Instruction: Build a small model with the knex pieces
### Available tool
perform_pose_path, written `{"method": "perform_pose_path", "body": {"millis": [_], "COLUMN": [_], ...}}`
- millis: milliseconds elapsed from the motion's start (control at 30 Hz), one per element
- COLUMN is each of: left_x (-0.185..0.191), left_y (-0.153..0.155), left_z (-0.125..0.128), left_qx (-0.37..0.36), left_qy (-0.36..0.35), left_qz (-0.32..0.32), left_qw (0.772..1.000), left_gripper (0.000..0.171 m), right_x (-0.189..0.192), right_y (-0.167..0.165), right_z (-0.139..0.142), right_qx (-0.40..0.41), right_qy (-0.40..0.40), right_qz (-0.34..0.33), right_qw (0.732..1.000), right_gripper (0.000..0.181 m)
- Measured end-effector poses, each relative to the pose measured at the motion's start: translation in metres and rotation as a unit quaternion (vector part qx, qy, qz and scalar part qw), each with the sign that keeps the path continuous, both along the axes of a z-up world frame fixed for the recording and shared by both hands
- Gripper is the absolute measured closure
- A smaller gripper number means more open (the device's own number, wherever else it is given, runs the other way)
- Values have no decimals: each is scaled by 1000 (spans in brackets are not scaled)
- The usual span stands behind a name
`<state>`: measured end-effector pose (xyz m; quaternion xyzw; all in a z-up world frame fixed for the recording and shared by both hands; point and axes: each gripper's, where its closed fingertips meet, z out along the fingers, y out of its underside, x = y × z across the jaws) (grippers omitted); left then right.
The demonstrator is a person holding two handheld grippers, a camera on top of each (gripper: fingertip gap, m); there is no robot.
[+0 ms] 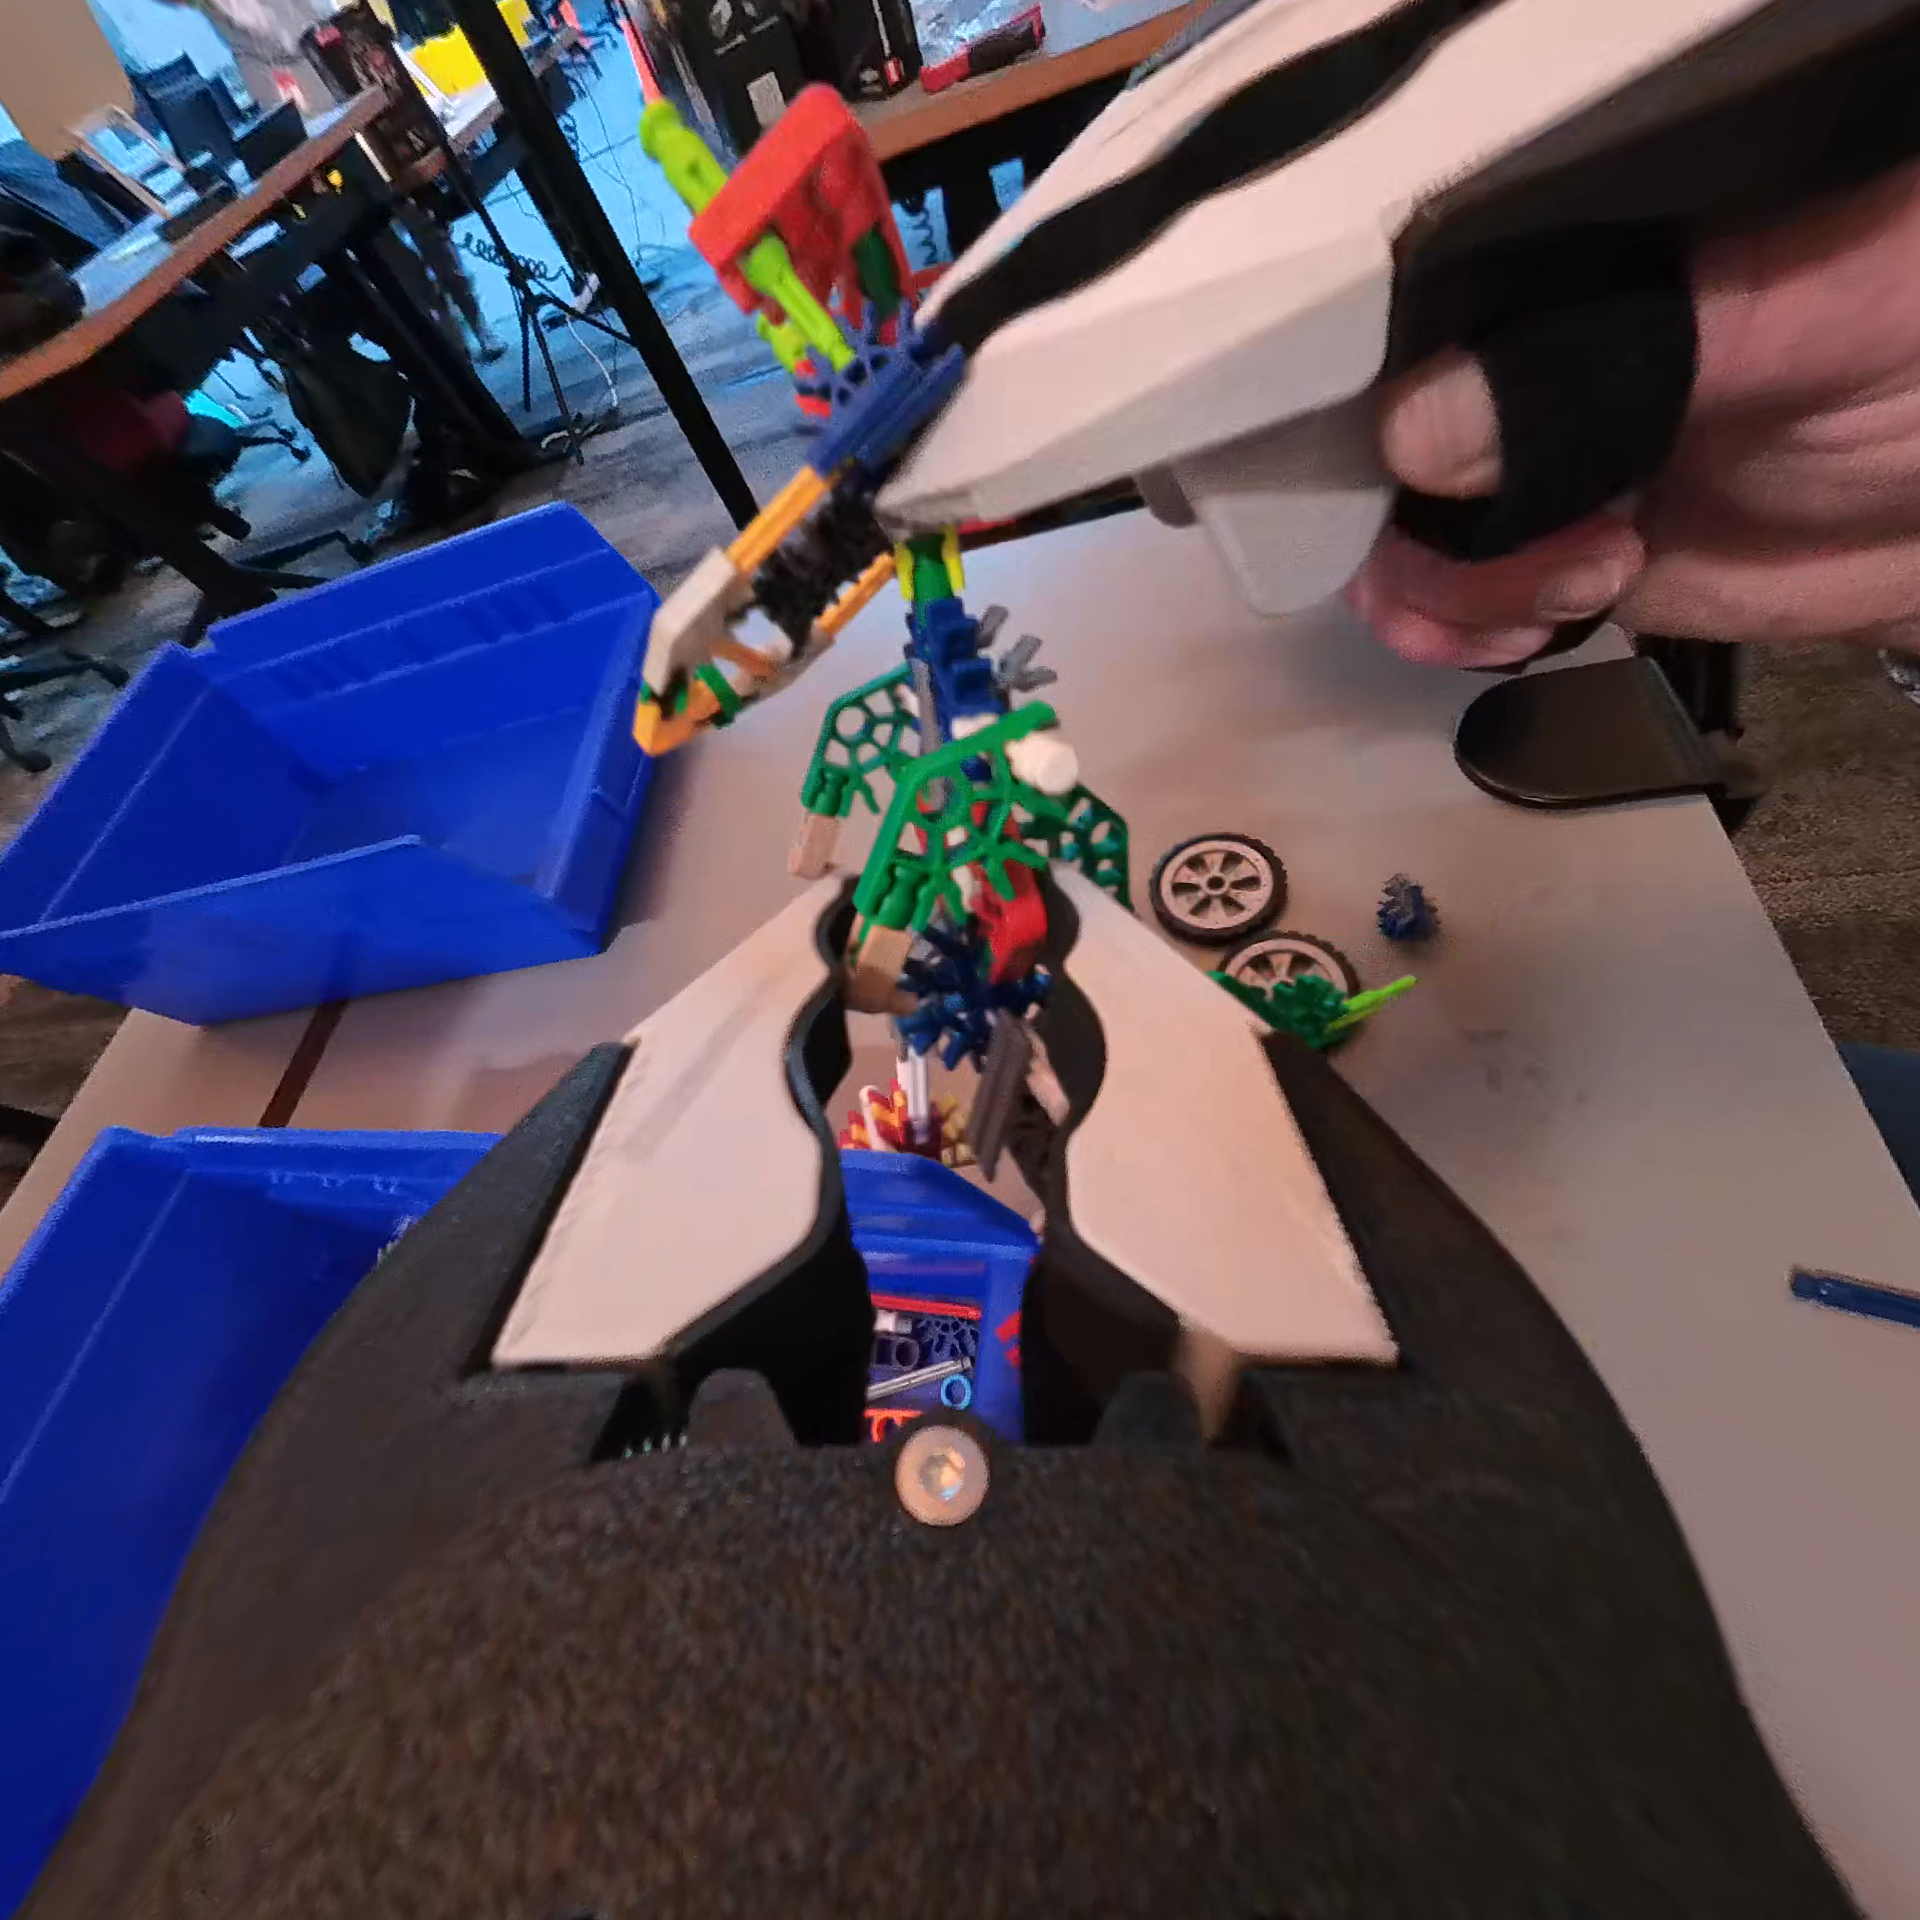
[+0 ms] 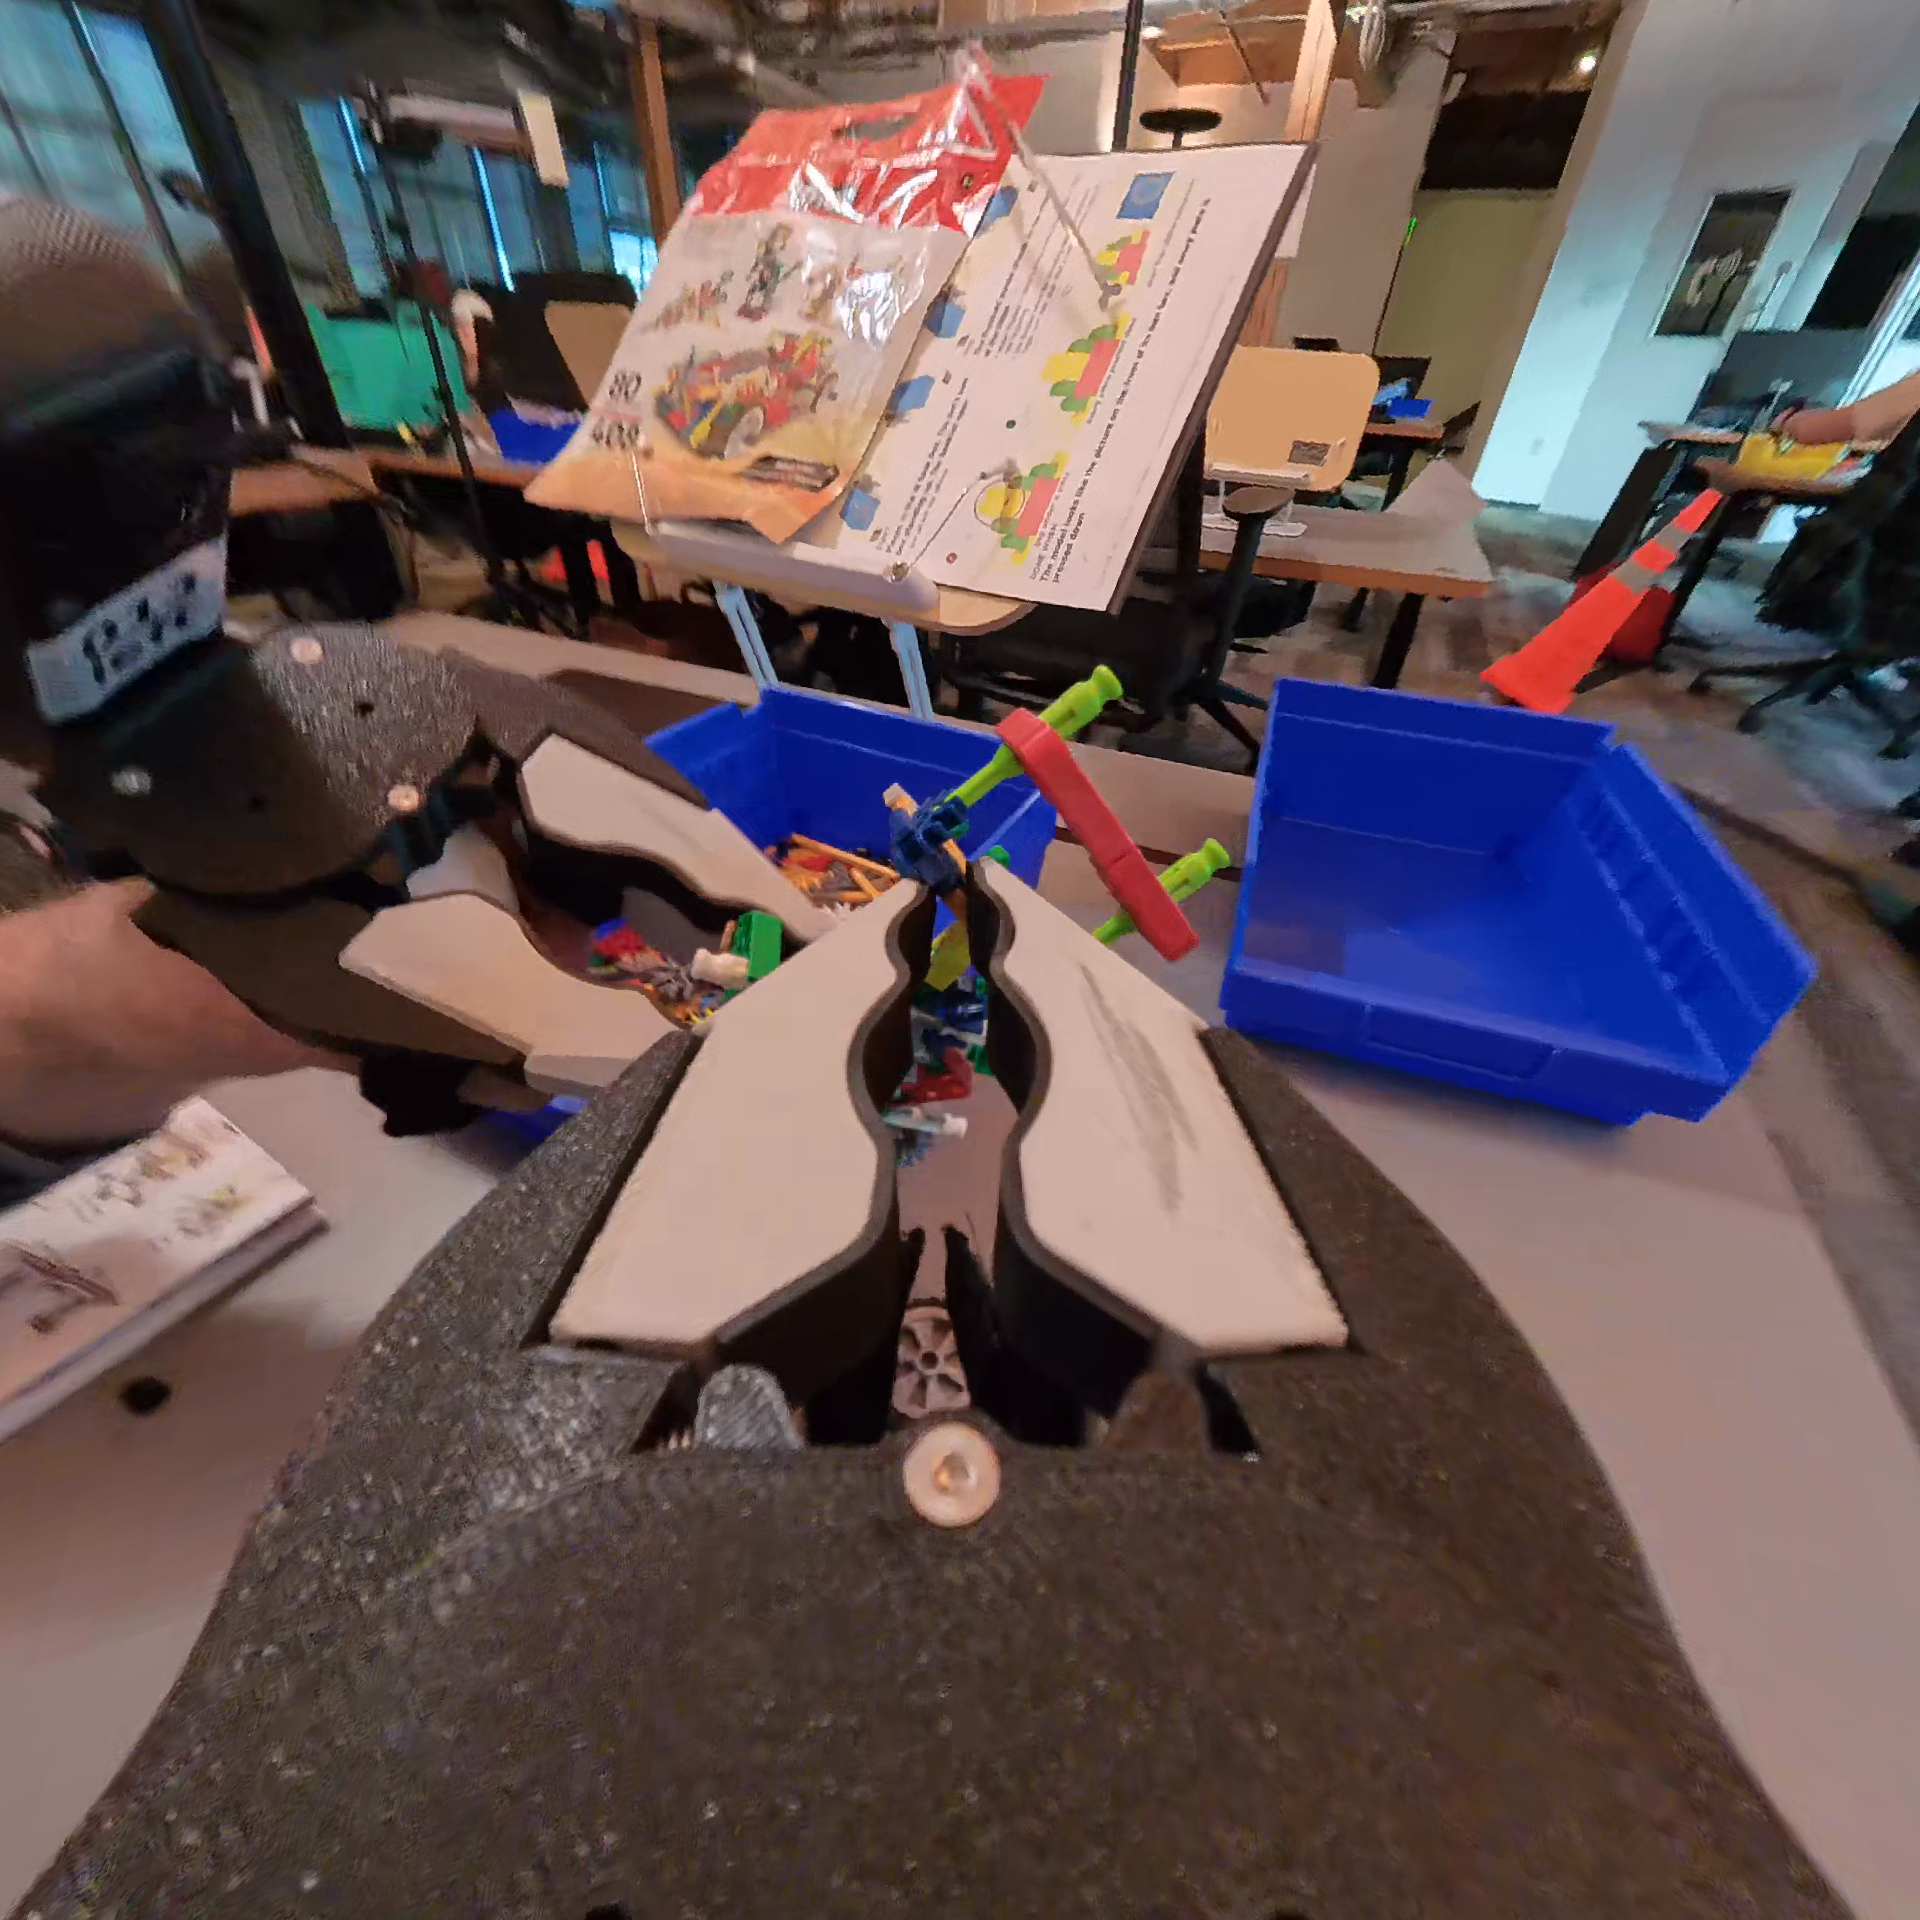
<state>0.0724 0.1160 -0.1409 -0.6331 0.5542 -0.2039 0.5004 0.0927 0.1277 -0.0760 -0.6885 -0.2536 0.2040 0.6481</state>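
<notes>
Claws grip one toy model above the desk: left claw squeezes its green end, right claw pinches its blue end. Only the left view shows two wheels; only the right shows a picture board.

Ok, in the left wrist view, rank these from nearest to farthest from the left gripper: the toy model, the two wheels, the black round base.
1. Toy model, between the left gripper fingertips.
2. Wheels, on the table just right of the fingertips.
3. Black round base, farther back at the table's right edge.
</notes>
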Motion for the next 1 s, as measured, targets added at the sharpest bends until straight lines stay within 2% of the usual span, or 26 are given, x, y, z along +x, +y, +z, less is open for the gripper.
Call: {"method": "perform_pose_path", "body": {"millis": [67,233,367,400,500,633,733,867,1000], "left_x": [3,7,6,7,10,10,9,15,22], "left_y": [-4,-6,-6,-8,-11,-13,-14,-21,-24], "left_z": [0,3,12,15,14,16,12,7,-3], "left_qx": [10,45,92,94,124,123,96,62,40], "left_qy": [-4,-3,3,0,21,14,20,13,13], "left_qz": [-8,-5,6,2,2,-6,-16,-35,-41], "left_qw": [1000,999,996,996,992,992,995,997,998], "left_gripper": [155,158,161,162,161,161,161,160,160], "right_x": [4,7,22,24,20,27,34,36,36], "right_y": [0,-2,-4,-5,-7,-4,-5,-10,-12], "right_z": [3,7,24,27,26,30,36,34,18], "right_qx": [-12,-25,-51,-50,-40,-51,-46,-31,-19], "right_qy": [36,84,209,217,185,229,242,191,109], "right_qz": [10,32,70,78,75,86,93,80,39], "right_qw": [999,996,974,972,979,968,965,978,993], "right_gripper": [178,178,181,181,181,181,180,180,180]}}
